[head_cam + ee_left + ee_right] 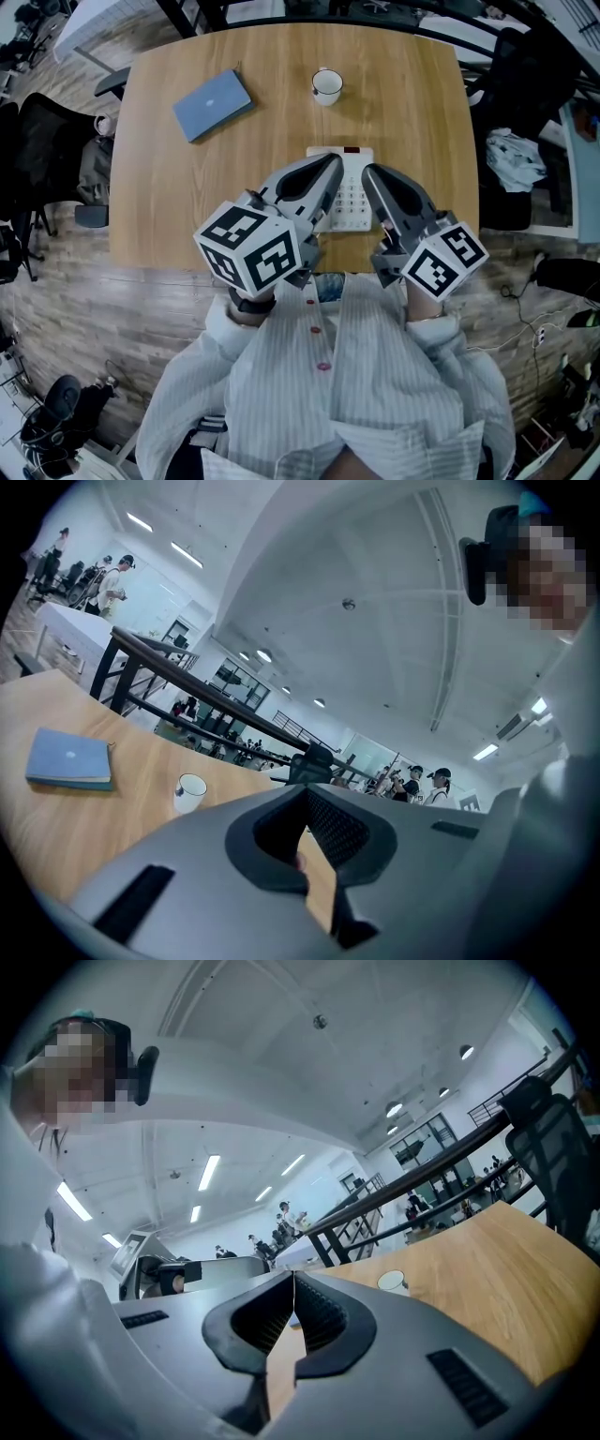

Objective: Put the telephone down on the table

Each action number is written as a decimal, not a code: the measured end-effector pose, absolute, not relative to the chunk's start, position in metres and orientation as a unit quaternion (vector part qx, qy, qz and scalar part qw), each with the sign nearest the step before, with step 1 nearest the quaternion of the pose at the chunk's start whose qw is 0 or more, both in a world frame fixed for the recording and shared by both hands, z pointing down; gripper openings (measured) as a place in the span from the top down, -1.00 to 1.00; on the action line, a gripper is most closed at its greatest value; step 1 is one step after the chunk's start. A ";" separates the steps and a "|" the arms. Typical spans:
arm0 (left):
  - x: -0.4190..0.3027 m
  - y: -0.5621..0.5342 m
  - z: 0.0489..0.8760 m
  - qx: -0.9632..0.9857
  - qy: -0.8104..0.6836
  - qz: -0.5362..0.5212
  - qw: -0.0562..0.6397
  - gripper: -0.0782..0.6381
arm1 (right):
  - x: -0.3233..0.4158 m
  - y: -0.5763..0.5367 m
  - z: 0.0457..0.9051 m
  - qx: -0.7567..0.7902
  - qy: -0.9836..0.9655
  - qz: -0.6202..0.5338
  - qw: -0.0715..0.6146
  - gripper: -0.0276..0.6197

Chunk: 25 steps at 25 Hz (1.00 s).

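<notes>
A white telephone (351,197) with a keypad lies flat on the wooden table (187,206) near its front edge, partly hidden by both grippers. In the head view my left gripper (333,164) points over the phone's left side and my right gripper (367,172) over its right side. Both gripper views tilt up toward the ceiling, and the phone does not show in them. The left gripper (305,791) has its jaws together with nothing between them. On the right gripper (292,1279) the ribbed pads also meet, empty.
A white mug (326,85) stands at the table's far middle, also seen as the mug (189,791) and the mug (393,1281). A blue notebook (212,103) lies far left. Black chairs (42,141) flank the table. People stand in the hall behind.
</notes>
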State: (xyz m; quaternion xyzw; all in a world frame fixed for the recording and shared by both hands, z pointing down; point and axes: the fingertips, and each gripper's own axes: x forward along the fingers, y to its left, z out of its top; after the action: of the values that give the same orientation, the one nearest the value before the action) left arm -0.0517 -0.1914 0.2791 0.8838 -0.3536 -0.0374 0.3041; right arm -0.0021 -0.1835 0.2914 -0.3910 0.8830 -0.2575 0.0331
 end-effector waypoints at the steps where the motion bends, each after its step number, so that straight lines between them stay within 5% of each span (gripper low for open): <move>1: -0.051 -0.191 0.278 0.885 -0.353 -0.038 0.302 0.76 | -0.002 -0.183 0.291 -0.389 0.884 -0.258 0.032 0.80; 25: -0.049 -0.191 0.284 0.890 -0.355 -0.020 0.283 0.76 | -0.012 -0.186 0.302 -0.370 0.890 -0.265 0.011 0.81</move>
State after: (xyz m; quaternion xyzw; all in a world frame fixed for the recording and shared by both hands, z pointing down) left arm -0.0492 -0.1906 0.2841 0.8905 -0.3554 -0.0199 0.2834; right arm -0.0117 -0.1856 0.3018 -0.3704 0.8901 -0.2653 0.0113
